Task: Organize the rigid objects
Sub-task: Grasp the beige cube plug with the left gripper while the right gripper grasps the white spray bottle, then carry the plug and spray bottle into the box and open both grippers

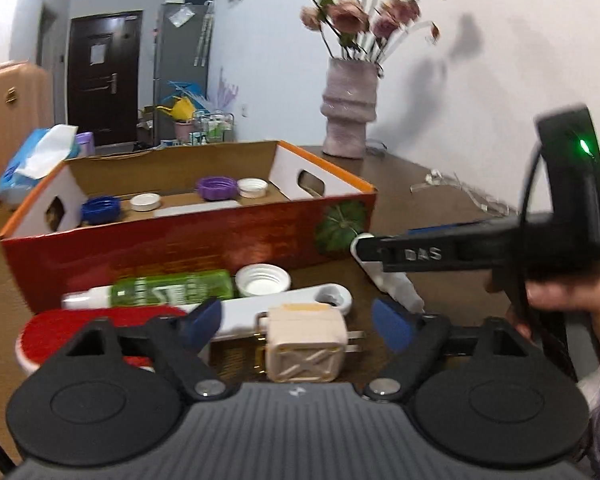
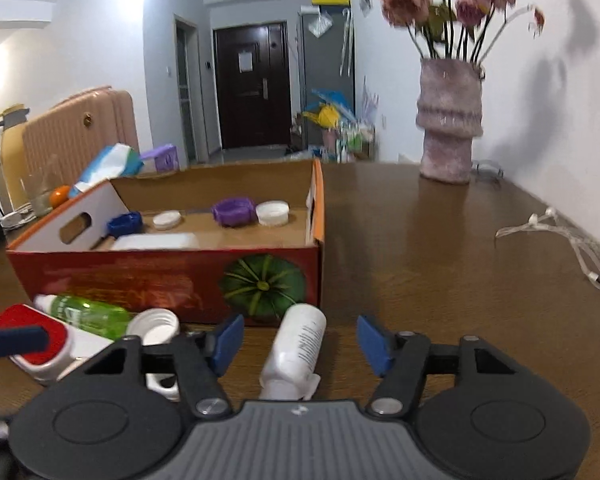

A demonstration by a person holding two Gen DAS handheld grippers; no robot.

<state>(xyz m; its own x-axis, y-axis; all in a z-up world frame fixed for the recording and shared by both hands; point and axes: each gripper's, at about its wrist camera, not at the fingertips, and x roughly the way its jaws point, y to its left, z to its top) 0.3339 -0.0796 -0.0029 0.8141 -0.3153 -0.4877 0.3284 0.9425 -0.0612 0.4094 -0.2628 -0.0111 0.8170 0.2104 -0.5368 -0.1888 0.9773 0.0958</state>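
A red cardboard box (image 1: 180,248) with a pumpkin picture holds blue (image 1: 100,209), purple (image 1: 216,188) and white caps. In front of it lie a green bottle (image 1: 172,288), a white cap (image 1: 262,280), a red-faced brush (image 1: 100,320) and a beige plug adapter (image 1: 304,344). My left gripper (image 1: 298,326) is open, and the adapter sits between its blue pads without touching them. My right gripper (image 2: 300,342) is open around a white bottle (image 2: 300,344) lying on the table, with gaps on both sides. The left wrist view shows it from the side, held by a hand (image 1: 572,292).
A pink vase (image 2: 448,120) of flowers stands at the back right of the brown table (image 2: 420,260). A white cable (image 2: 572,240) lies along the wall. A tissue pack (image 2: 108,164), an orange (image 2: 59,195) and a pink suitcase (image 2: 72,128) lie behind the box.
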